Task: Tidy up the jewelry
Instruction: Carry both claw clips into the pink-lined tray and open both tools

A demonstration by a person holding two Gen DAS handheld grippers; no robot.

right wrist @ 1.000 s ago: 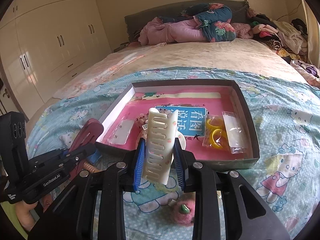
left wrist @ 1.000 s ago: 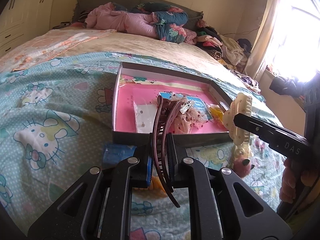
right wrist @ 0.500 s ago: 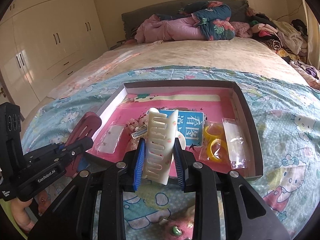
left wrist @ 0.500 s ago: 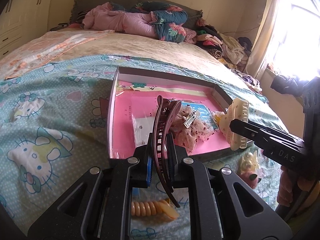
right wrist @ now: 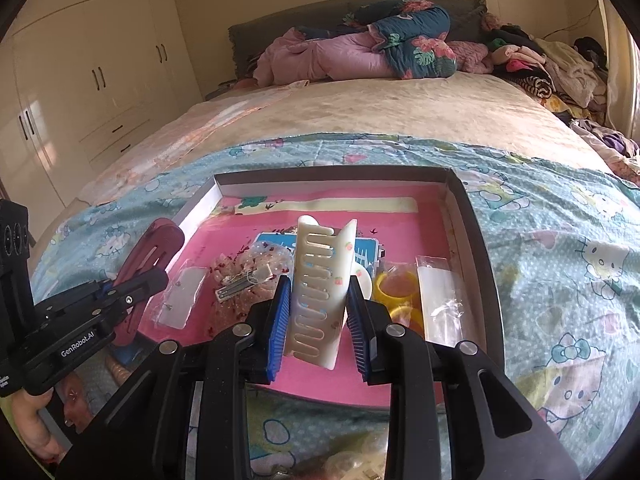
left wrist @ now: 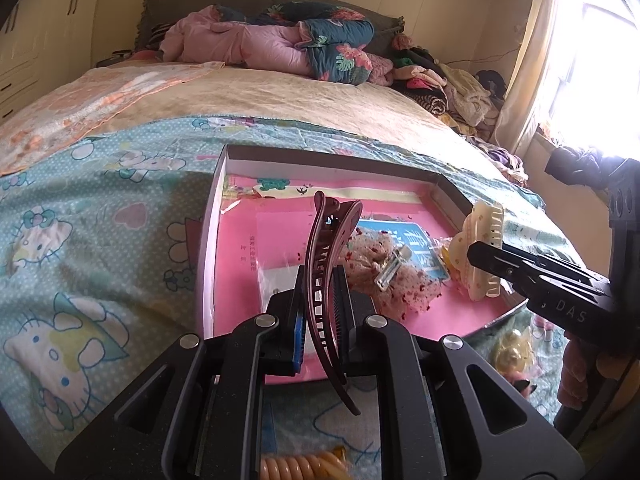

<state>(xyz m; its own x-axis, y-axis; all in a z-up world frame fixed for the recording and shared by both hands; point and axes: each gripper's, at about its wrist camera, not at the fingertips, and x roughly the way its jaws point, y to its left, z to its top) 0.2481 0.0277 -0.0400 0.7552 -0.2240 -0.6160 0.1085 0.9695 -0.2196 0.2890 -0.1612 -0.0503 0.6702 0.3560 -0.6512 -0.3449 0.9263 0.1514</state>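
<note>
On a bed with a cartoon-cat sheet, a shallow cardboard box with a pink lining point(right wrist: 476, 240) lies open, already holding a yellow ring, small clear bags and a glittery hair bow. The left gripper point(left wrist: 320, 304) is clamped on a long, curved maroon plastic hair clip point(left wrist: 326, 264), held upright over the box's near left part. The right gripper point(right wrist: 318, 308) is clamped on a cream plastic claw clip with slotted teeth point(right wrist: 320, 288), poised above the box's middle. The step in hand looks like delivering both clips into the box. Next, each gripper likely needs to lower and part over a bare pink patch. Compared with a second earlier, both clips have travelled from the near rim to over the lining.
</note>
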